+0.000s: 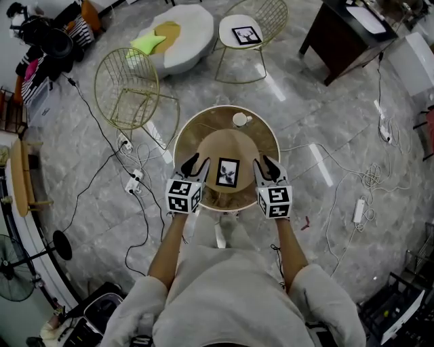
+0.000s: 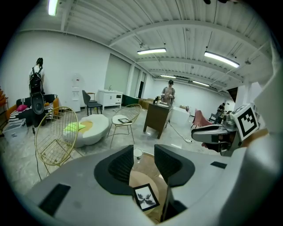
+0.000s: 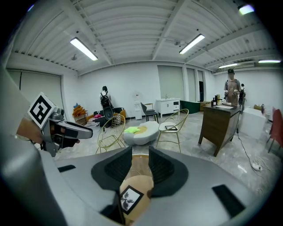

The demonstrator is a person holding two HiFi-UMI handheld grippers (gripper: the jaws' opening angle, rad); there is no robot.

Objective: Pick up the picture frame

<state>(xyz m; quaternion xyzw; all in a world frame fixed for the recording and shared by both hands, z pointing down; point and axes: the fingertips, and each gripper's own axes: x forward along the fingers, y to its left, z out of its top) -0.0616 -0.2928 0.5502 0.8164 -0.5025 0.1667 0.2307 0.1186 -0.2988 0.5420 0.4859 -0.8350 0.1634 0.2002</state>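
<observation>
The picture frame (image 1: 228, 172), black-edged with a dark leaf print on white, lies flat on a light wooden round top (image 1: 230, 144). My left gripper (image 1: 195, 165) hovers just left of the frame, and my right gripper (image 1: 266, 167) just right of it; neither touches it. Both are open with nothing between the jaws. In the left gripper view the frame (image 2: 146, 197) shows below the jaw gap (image 2: 143, 165), and in the right gripper view the frame (image 3: 129, 199) likewise lies under the gap (image 3: 140, 165).
The wooden top sits over a larger round table (image 1: 184, 133) with a white cup (image 1: 240, 120) at its far side. Gold wire chairs (image 1: 126, 88) stand beyond; one (image 1: 266, 13) carries another framed print (image 1: 246, 35). Cables and power strips (image 1: 133, 181) cross the floor.
</observation>
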